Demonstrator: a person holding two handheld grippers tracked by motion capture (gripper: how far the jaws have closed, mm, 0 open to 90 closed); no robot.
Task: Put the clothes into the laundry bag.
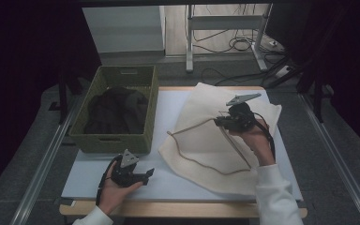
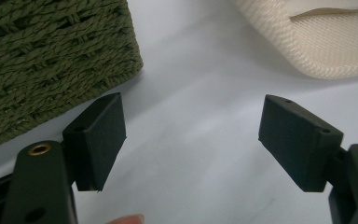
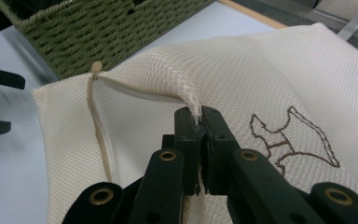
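Left gripper [image 2: 191, 140] gapes between basket [image 2: 51, 60] and mesh bag [image 2: 326, 42]

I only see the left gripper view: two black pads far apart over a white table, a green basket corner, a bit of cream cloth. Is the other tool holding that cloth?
Observer: Yes. The right tool is shut on a raised fold of the cream mesh bag.
Operator: Is there a picture on it?
Observer: A brown outline drawing is stitched on it, beside the pinched fold.
Operator: What's in the basket?
Observer: The high view shows dark clothing lying inside the green basket.
Operator: Does the bag have a zip?
Observer: A zip line runs down the bag's side nearest the basket.
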